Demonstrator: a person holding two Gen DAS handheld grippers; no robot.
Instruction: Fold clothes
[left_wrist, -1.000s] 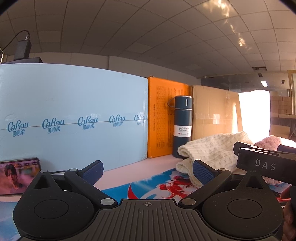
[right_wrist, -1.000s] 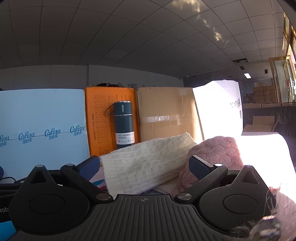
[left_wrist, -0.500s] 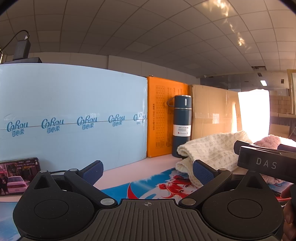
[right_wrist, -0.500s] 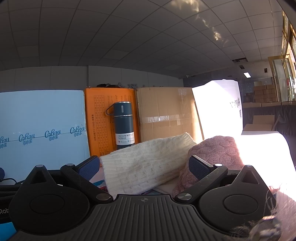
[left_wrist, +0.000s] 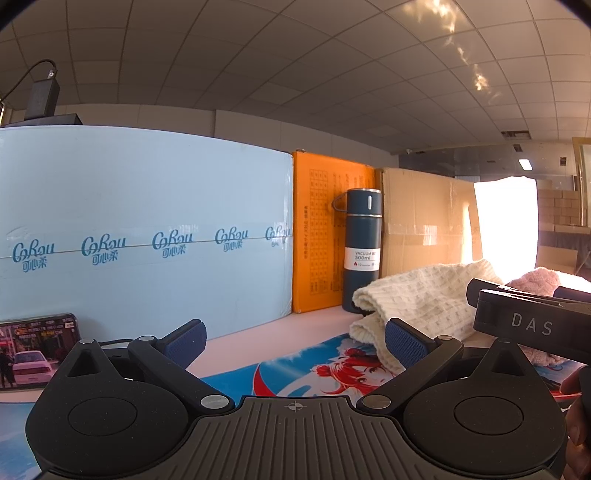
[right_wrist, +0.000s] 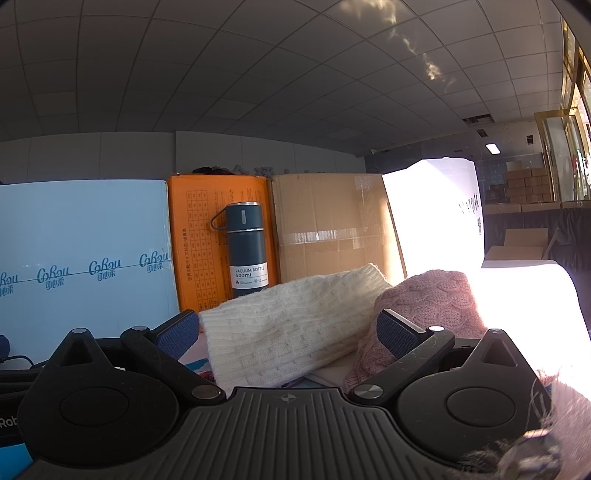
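Note:
A folded cream knit garment (right_wrist: 291, 325) lies on the table just ahead of my right gripper (right_wrist: 286, 330), with a pink knit garment (right_wrist: 428, 306) bunched to its right. Both show in the left wrist view, cream (left_wrist: 417, 295) and pink (left_wrist: 535, 280), at the right. My left gripper (left_wrist: 293, 338) is open and empty, low over a printed anime mat (left_wrist: 332, 365), left of the cream garment. My right gripper is open and empty; its body (left_wrist: 532, 321) shows at the right of the left wrist view.
A dark blue vacuum bottle (right_wrist: 245, 251) stands behind the garments against an orange box (right_wrist: 199, 236). A light blue box (left_wrist: 140, 236), a cardboard box (right_wrist: 332, 229) and a white board (right_wrist: 436, 214) wall the back. A phone (left_wrist: 35, 350) playing video stands at the left.
The picture on the phone's screen has changed. Both grippers and the garments have stayed put.

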